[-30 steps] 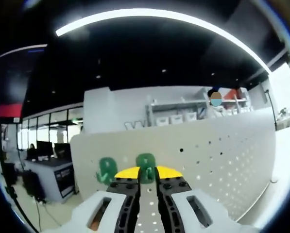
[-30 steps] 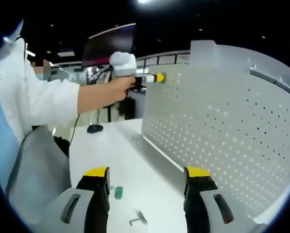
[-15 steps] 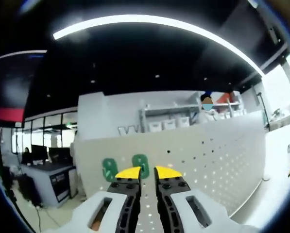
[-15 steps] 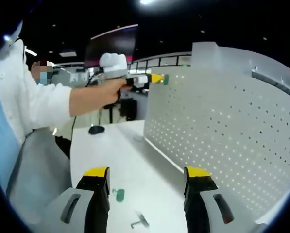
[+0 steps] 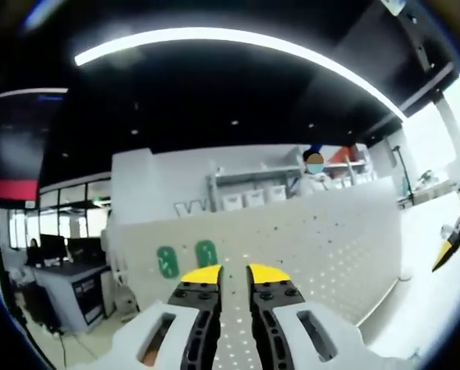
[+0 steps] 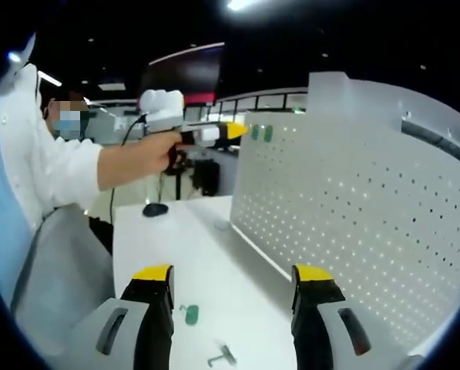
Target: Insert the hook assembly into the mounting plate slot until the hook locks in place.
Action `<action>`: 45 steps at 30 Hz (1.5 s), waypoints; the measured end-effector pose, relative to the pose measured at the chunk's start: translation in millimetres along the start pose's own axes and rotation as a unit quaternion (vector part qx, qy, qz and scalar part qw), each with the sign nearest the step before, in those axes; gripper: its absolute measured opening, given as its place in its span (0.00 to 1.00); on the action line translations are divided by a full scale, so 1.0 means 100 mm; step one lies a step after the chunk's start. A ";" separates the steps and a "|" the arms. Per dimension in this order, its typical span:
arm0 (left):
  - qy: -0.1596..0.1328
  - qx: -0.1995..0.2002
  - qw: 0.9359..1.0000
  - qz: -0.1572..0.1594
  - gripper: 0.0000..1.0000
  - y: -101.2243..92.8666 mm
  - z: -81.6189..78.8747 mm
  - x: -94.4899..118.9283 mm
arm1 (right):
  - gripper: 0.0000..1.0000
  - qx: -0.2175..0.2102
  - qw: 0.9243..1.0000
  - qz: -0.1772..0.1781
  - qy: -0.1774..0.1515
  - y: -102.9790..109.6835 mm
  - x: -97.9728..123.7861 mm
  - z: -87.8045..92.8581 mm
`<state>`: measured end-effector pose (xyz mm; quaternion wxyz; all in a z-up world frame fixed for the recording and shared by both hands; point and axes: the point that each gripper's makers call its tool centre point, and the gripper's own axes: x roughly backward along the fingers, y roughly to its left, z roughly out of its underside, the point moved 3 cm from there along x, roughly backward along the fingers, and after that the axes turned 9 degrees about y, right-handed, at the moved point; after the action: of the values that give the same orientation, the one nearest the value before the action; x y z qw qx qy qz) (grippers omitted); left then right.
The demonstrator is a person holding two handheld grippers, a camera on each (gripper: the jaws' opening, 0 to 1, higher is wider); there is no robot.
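Our left gripper (image 5: 230, 274) is nearly pinched together and holds nothing. Two green hooks (image 5: 186, 257) sit on the white board (image 5: 307, 247) just ahead of it, to its left. Our right gripper (image 6: 233, 281) is wide apart and bare, above the surface (image 6: 206, 270), where one more green hook (image 6: 189, 314) lies between its jaws.

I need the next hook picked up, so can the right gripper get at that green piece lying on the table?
Probably yes: the green piece lies on open table just ahead of the right gripper, whose jaws stand wide apart, nothing between.

matt perforated metal panel (image 6: 353, 208), glossy green hooks (image 5: 206, 253)
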<state>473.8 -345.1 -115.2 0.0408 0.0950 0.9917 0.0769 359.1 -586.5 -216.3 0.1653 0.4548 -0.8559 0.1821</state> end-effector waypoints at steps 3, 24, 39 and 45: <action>0.005 -0.004 1.000 0.016 0.15 -0.10 0.03 0.09 | 0.62 0.001 1.000 0.000 0.001 0.02 0.01 0.01; 0.058 0.006 0.988 0.145 0.17 -0.73 0.45 0.73 | 0.61 0.000 1.000 0.005 0.003 0.05 0.04 0.06; 0.065 0.012 0.981 0.181 0.18 -0.89 0.45 1.11 | 0.60 0.004 1.000 -0.024 0.011 0.23 -0.11 0.11; 0.068 0.015 0.980 0.185 0.18 -0.83 0.43 1.18 | 0.60 0.006 0.999 -0.035 0.021 0.30 -0.19 0.18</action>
<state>346.8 -396.4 -178.4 -0.0426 0.2716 0.9586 0.0746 342.3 -565.6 -245.5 0.1867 0.4820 -0.8345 0.1910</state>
